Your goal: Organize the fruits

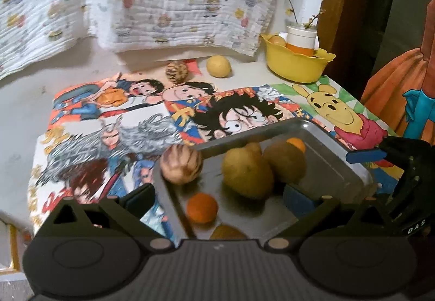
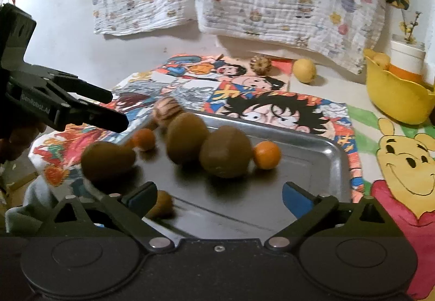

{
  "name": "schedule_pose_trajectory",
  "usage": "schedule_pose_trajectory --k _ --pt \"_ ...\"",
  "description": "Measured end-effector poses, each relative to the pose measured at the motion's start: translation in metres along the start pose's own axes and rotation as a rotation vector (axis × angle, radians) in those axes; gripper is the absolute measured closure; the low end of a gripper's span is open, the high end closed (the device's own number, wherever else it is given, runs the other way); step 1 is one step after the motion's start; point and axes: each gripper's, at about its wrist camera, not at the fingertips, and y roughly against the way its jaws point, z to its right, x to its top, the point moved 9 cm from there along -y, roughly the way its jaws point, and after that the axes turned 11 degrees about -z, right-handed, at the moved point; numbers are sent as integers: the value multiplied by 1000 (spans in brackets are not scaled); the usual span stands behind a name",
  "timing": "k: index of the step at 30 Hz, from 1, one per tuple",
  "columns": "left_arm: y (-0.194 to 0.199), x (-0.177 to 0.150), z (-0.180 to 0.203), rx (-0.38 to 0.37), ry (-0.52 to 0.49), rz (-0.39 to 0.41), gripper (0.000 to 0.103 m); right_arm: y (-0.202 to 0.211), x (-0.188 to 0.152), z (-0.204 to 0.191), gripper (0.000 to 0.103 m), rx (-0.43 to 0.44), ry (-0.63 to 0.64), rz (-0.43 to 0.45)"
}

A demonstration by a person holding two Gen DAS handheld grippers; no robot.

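My left claw [image 1: 218, 199] is spread wide, its blue-padded fingers [image 1: 138, 201] straddling the near corner of the metal tray [image 1: 334, 178] with nothing pinched between them. Just ahead of that claw two large brownish-green fruits [image 1: 247, 176] sit side by side and touching in the tray, with a small orange [image 1: 202, 207] nearer to me and a second small orange [image 1: 297, 143] behind them. A striped round fruit [image 1: 181, 163] rests at the tray's far-left rim, ahead of my left finger. Another brown fruit [image 1: 227, 232] shows only partly, right at the claw's base.

My right claw [image 2: 218, 196] is also spread, empty, its blue pads [image 2: 295, 199] hovering over the near side of the same tray [image 2: 320, 167]. Ahead of it lie the two big brownish fruits [image 2: 225, 155], an orange [image 2: 267, 154] touching the right one, another orange [image 2: 143, 139] further left, and a blurred brown fruit [image 2: 107, 161] at the tray's left edge. The left gripper [image 2: 81, 110] reaches in from the left side of this view.

Far beyond both claws, on the surface [image 1: 21, 99] past the cartoon-print cloth [image 1: 108, 121], a second striped fruit [image 1: 176, 71] and a yellow lemon-like fruit [image 1: 218, 66] lie near each other. To the far right stands a yellow bowl [image 1: 296, 64] holding a white cup [image 1: 301, 37] and some fruit.
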Motion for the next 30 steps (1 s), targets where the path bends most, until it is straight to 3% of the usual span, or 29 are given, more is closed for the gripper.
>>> schedule_pose_trajectory --k 13,30 --pt "20 -45 -17 -26 -17 -4 1 -2 -5 -21 1 7 13 -69" --pt "23 -43 -31 -22 -16 -25 1 -9 -1 -24 1 -36 51 -153"
